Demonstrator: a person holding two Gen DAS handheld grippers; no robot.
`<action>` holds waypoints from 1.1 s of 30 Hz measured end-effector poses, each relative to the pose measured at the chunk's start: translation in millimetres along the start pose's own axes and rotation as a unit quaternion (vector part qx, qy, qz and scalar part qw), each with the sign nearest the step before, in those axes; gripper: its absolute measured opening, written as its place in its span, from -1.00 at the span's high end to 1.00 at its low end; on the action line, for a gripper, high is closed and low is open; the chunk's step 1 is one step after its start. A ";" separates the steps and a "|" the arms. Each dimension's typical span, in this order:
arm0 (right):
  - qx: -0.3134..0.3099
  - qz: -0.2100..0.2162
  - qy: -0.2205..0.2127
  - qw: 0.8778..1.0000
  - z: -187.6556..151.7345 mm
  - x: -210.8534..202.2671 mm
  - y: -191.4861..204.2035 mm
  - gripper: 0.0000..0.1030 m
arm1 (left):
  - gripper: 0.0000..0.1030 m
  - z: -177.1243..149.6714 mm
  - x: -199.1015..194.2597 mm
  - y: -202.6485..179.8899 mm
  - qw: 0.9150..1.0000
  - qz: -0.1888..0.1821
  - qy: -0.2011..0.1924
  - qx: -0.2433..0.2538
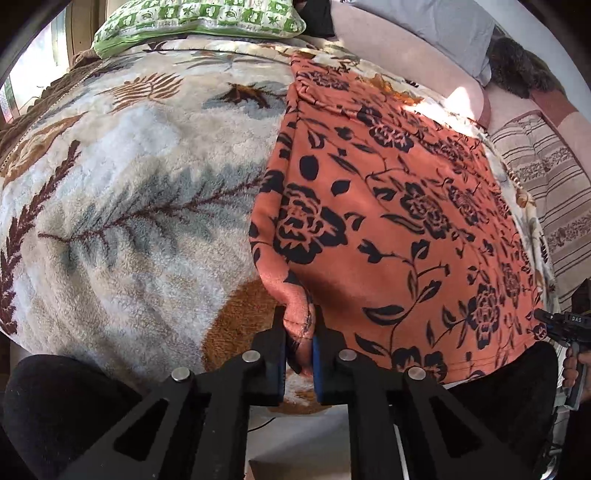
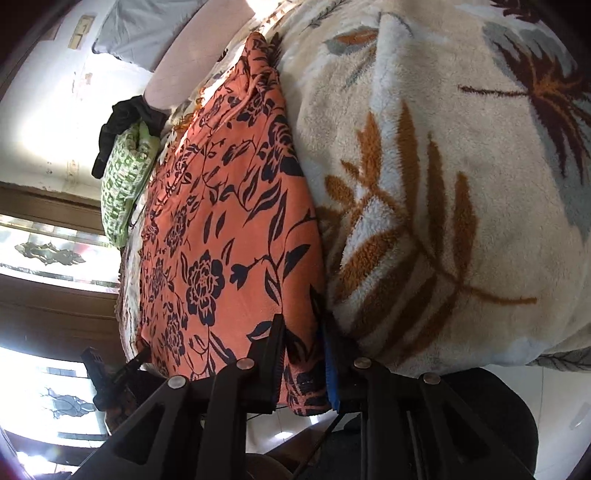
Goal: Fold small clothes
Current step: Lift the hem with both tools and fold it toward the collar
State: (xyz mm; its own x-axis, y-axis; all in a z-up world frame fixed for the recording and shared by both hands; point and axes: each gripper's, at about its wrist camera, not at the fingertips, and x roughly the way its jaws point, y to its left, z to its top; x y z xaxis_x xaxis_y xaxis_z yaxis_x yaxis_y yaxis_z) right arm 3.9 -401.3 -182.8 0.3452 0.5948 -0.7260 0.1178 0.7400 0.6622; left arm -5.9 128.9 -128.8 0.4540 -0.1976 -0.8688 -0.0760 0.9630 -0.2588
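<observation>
An orange garment (image 1: 388,206) with a black flower print lies spread flat on a fleece blanket (image 1: 122,192) with a leaf pattern. My left gripper (image 1: 299,332) is shut on the garment's near left corner, and the cloth bunches up between its blue pads. In the right wrist view the same orange garment (image 2: 229,221) runs away from me, and my right gripper (image 2: 301,350) is shut on its near right corner at the blanket's (image 2: 443,184) edge. The right gripper (image 1: 554,325) also shows at the right edge of the left wrist view, at the garment's hem.
A green-and-white pillow (image 1: 199,18) lies at the head of the bed, with a grey pillow (image 1: 436,26) and a striped cushion (image 1: 543,181) to the right. A dark cloth (image 2: 125,125) lies by the green pillow (image 2: 125,184). Windows (image 2: 48,254) stand at the left.
</observation>
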 end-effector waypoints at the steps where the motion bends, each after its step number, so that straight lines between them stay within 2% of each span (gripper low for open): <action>1: -0.001 0.010 -0.004 1.000 1.6 -4.1 4.2 0.81 | 0.78 6.0 -5.8 -1.5 1.000 -0.008 -0.008 -0.001; 4: 0.005 0.051 -0.026 0.998 12.5 -17.2 15.2 0.82 | 0.78 27.4 -21.2 -5.9 0.999 -0.025 -0.038 0.002; 5: 0.005 0.055 -0.028 0.998 17.8 -17.0 17.7 0.82 | 0.78 34.3 -19.0 -6.1 0.999 -0.027 -0.035 0.001; 9: 0.039 0.070 -0.002 0.997 31.1 11.8 6.8 0.82 | 0.78 41.4 16.0 -0.6 1.000 -0.011 0.024 -0.003; 11: 0.055 0.099 -0.002 0.994 36.0 19.4 6.4 0.82 | 0.78 45.6 15.9 -0.4 0.999 -0.018 0.027 0.004; 14: 0.042 0.132 -0.017 0.990 66.1 16.1 28.1 0.82 | 0.78 91.4 -3.4 -13.8 0.998 -0.052 -0.013 0.020; 16: 0.017 0.154 -0.042 0.987 103.1 8.1 54.2 0.82 | 0.78 138.2 -20.6 -27.1 0.995 -0.070 -0.062 0.036; 19: -0.006 0.186 -0.121 0.975 178.0 -12.9 94.1 0.90 | 0.75 217.7 -28.9 -34.6 0.986 -0.096 -0.135 0.020; 21: 0.021 0.184 -0.186 0.965 229.9 -18.8 103.1 0.87 | 0.59 267.3 -4.8 -34.5 0.984 -0.072 -0.162 0.001; 22: 0.035 0.185 -0.212 0.959 253.3 -14.9 101.6 0.82 | 0.45 288.5 13.1 -34.5 0.984 -0.044 -0.173 0.000; 23: 0.037 0.180 -0.222 0.957 273.8 -6.6 99.7 0.76 | 0.45 304.4 31.1 -32.2 0.983 -0.007 -0.185 0.002; 24: 0.046 0.156 -0.225 0.961 287.6 2.8 94.7 0.39 | 0.45 315.8 50.3 -29.5 0.984 0.031 -0.174 -0.001; 25: 0.056 0.109 -0.220 0.968 291.7 10.5 91.2 0.08 | 0.50 320.4 64.3 -22.6 0.989 0.038 -0.145 -0.009; 26: 0.053 0.088 -0.211 0.972 285.6 14.1 86.7 -0.40 | 0.50 318.9 73.4 -16.4 0.992 0.013 -0.124 -0.014; 27: 0.031 0.092 -0.192 0.977 274.0 21.3 88.2 -0.43 | 0.50 314.0 76.1 -13.1 0.992 -0.011 -0.123 -0.013; 28: 0.001 0.089 -0.152 0.984 260.7 29.3 90.2 -0.45 | 0.50 304.6 74.0 -10.6 0.991 -0.009 -0.131 -0.005; 30: -0.062 0.053 -0.079 0.994 229.4 43.1 91.3 -0.46 | 0.46 288.0 70.1 -8.0 0.991 0.012 -0.132 0.008; 31: -0.099 0.030 -0.056 0.993 216.6 50.4 96.1 -0.46 | 0.42 280.1 68.7 -7.4 0.992 0.006 -0.128 0.008; 33: -0.150 -0.004 -0.037 0.988 196.6 59.6 97.6 -0.46 | 0.30 261.5 62.6 -4.3 0.993 0.004 -0.118 0.009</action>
State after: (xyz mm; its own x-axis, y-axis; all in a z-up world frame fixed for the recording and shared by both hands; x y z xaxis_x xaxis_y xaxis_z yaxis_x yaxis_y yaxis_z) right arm 219.0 -355.4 -125.1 0.4135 0.5716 -0.7087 -0.1571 0.8115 0.5629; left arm 254.9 160.3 -71.7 0.6486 -0.1440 -0.7474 -0.0648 0.9679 -0.2428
